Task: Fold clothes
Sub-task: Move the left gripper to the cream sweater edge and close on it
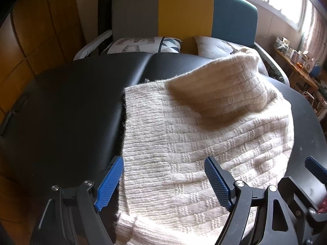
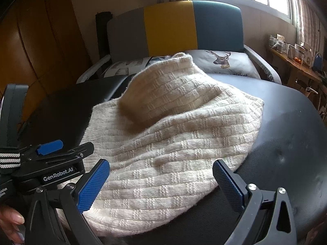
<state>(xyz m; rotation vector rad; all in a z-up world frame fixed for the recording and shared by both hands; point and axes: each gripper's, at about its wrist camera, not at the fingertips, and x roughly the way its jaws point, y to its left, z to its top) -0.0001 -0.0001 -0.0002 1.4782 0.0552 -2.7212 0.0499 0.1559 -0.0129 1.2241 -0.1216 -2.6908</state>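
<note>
Left claw [image 1: 163,175] jaws apart, hovering over near edge of cream knit sweater [image 1: 204,126], nothing gripped. Right claw [image 2: 161,181] jaws wide apart, above same sweater [image 2: 173,132], empty. Sweater lies bunched on black padded counter [image 1: 71,102], one part humped up. Beyond counter: two printed pillows [image 1: 143,45], grey-yellow-teal headboard [image 1: 184,10]. Cluttered wooden shelf [image 2: 296,65] under window at right.
</note>
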